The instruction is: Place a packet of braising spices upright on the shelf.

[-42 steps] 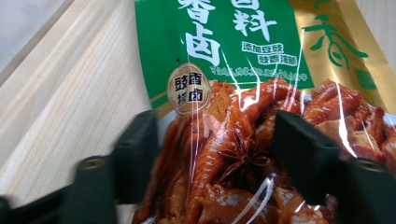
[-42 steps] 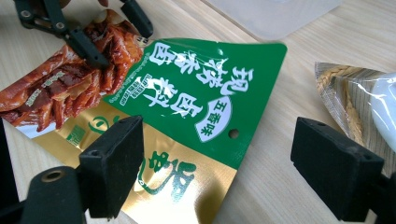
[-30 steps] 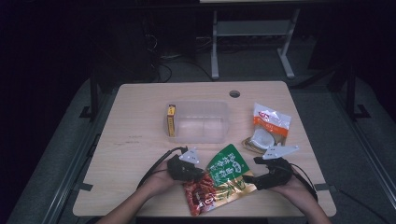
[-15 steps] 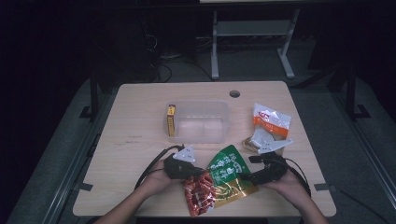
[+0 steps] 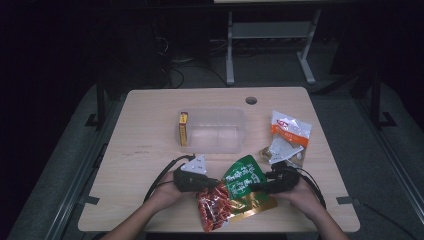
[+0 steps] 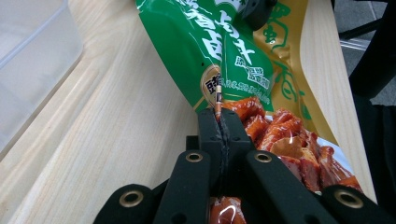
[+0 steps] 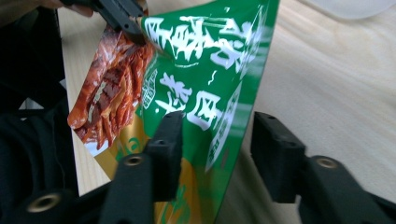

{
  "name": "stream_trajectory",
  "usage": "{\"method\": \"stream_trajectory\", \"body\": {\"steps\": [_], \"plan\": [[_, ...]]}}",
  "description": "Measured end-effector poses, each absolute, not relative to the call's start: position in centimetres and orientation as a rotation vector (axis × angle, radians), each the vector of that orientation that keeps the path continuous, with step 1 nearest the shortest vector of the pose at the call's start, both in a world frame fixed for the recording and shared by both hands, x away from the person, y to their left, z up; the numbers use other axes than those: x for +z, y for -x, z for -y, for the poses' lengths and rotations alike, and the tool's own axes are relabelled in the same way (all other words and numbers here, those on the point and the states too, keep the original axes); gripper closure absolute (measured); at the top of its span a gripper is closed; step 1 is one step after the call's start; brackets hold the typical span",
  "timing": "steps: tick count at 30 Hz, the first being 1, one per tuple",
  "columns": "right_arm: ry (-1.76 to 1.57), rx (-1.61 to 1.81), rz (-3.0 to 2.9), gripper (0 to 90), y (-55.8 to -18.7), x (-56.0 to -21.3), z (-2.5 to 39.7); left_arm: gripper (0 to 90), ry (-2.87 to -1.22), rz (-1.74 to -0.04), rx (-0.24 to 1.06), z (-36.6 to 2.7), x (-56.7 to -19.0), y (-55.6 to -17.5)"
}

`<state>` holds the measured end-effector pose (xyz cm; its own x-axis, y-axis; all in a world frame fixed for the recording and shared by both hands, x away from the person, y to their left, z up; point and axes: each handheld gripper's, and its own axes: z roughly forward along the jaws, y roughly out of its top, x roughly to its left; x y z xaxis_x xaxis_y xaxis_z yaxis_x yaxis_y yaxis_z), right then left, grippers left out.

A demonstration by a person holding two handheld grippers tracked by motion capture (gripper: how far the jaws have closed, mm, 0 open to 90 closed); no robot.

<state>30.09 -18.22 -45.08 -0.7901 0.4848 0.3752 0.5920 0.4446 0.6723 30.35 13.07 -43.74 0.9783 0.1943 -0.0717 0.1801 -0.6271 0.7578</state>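
Snack bag (image 5: 239, 192), green and gold with red printed food, lies near the front edge of the light wooden table (image 5: 150, 135), about midway along it, and both tools are on it. Left gripper (image 5: 212, 184) has its jaws pinched together on the bag's edge, the seam caught right between them in the left gripper view, bag (image 6: 233, 60) running away over the wood. Right gripper (image 5: 257, 187) sits at the bag's other side with its jaws spread wide, straddling the green edge (image 7: 205, 93) in the right gripper view, gripping nothing. Behind the bag, at the table's middle, stands a clear plastic container (image 5: 215, 131) with a yellow box (image 5: 183, 129) standing in its left end. Toward the right edge lies a white and orange packet (image 5: 290, 131), and a second pale packet (image 5: 282, 151) just in front of it. A round cable hole (image 5: 251, 100) sits near the back edge. Around the table, the room is dark: grey floor (image 5: 60, 165), a pale metal frame (image 5: 270, 45) behind.
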Motion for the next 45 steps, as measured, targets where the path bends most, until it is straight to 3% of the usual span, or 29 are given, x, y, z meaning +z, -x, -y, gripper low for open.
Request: {"method": "stream_trajectory", "body": {"steps": [6,15,24,29,32,33,34,37,45], "plan": [[0.95,-1.321,2.52,74.4,-30.4,-45.2,18.9,89.6,-2.251,-0.256,0.021,-13.1,-43.6,-30.2],[0.902,-1.316,2.504,89.0,-30.3,-45.3,18.9,89.5,-2.246,-0.236,0.01,-13.1,-43.4,-30.2],[0.87,-1.335,2.479,90.0,-30.1,-44.7,19.1,87.4,-2.226,-0.231,-0.026,-13.5,-43.4,-30.3],[0.863,-1.369,2.457,90.0,-30.0,-44.3,19.2,70.9,-2.207,-0.272,-0.011,-14.2,-43.2,-30.7],[0.855,-1.378,2.46,90.0,-29.9,-44.1,19.1,53.7,-2.18,-0.318,0.013,-14.7,-42.8,-30.8],[0.851,-1.392,2.453,90.0,-29.9,-44.0,19.1,53.7,-2.174,-0.335,0.023,-15.1,-42.6,-30.8],[0.841,-1.411,2.449,90.0,-29.8,-43.6,19.1,42.9,-2.173,-0.363,0.036,-15.8,-42.4,-30.9],[0.831,-1.446,2.438,90.0,-29.9,-43.1,19.2,34.0,-2.183,-0.408,0.044,-17.0,-42.3,-30.8],[0.745,-1.504,2.457,90.0,-30.5,-40.9,19.2,27.2,-2.16,-0.464,0.054,-19.6,-41.7,-29.5]]}}
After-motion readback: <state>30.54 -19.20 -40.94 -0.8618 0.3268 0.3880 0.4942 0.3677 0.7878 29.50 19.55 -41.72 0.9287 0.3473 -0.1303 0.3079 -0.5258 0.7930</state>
